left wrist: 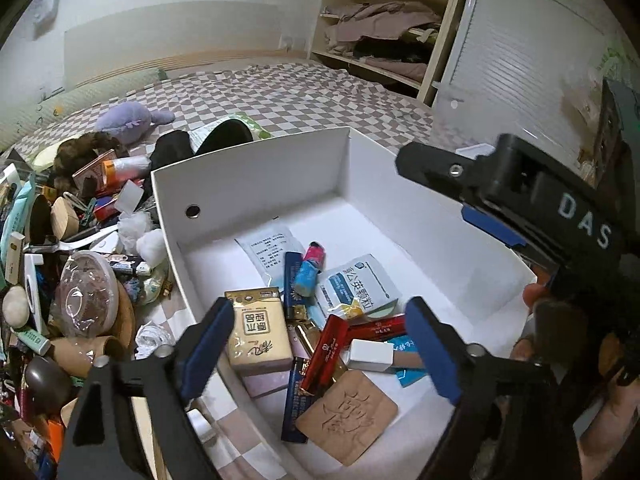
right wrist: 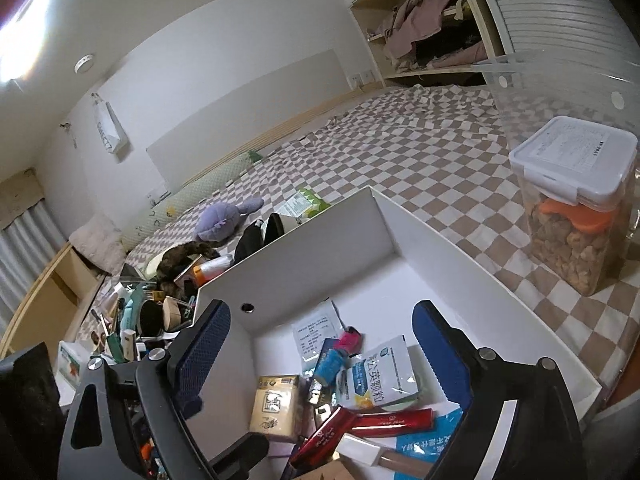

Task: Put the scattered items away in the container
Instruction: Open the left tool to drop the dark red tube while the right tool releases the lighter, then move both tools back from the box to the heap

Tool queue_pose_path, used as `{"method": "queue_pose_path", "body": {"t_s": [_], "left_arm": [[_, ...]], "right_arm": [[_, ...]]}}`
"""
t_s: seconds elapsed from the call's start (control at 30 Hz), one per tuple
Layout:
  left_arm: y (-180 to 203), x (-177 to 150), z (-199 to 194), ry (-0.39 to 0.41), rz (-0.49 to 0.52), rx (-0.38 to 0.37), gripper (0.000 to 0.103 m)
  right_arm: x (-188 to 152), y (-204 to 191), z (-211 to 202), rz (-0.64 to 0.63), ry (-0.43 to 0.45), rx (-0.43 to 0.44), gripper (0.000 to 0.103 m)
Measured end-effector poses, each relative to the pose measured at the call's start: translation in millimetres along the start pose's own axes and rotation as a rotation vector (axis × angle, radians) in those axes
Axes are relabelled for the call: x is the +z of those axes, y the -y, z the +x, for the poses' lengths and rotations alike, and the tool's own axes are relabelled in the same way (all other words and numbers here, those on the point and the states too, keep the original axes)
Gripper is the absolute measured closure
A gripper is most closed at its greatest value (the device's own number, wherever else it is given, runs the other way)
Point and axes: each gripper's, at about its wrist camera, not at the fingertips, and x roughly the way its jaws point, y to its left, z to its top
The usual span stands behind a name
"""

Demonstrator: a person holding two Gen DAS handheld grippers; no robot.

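A white open box (left wrist: pixel 256 168) sits on the checkered bed and holds several items: a tissue pack (left wrist: pixel 258 330), red boxes (left wrist: pixel 326 350), a white medicine sachet (left wrist: pixel 354 288), a white adapter (left wrist: pixel 370 356) and a tan carved block (left wrist: pixel 346 414). My left gripper (left wrist: pixel 320 346) is open and empty over the box's near end. My right gripper (right wrist: pixel 322 350) is open and empty above the same box (right wrist: pixel 320 236); it also shows in the left wrist view (left wrist: pixel 460 188), at the right. Scattered clutter (left wrist: pixel 76 264) lies left of the box.
A purple plush toy (left wrist: pixel 128 120) and black cloth (left wrist: pixel 224 138) lie beyond the box. A clear food container with a white lid (right wrist: pixel 576 200) stands on the bed at the right. An open wardrobe with clothes (left wrist: pixel 380 32) is at the back.
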Motion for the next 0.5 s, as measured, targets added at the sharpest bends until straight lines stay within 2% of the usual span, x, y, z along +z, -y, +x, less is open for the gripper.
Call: {"method": "queue_pose_path", "body": {"t_s": [0.13,0.2,0.5], "left_arm": [[-6.7,0.8,-5.4,0.019,-0.018,0.01,0.0],[-9.7,1.4,-7.4,0.026,-0.025,0.011,0.0],[-25.2,1.9,-18.6,0.058,-0.041,0.051,0.0]], "right_arm": [[1.4,0.3,-0.6,0.013,0.001,0.015,0.004],[0.7,-1.6,-0.4,0.008,0.001,0.01,0.0],[-1.8,-8.2,5.9,-0.003,-0.021,-0.002,0.0]]}}
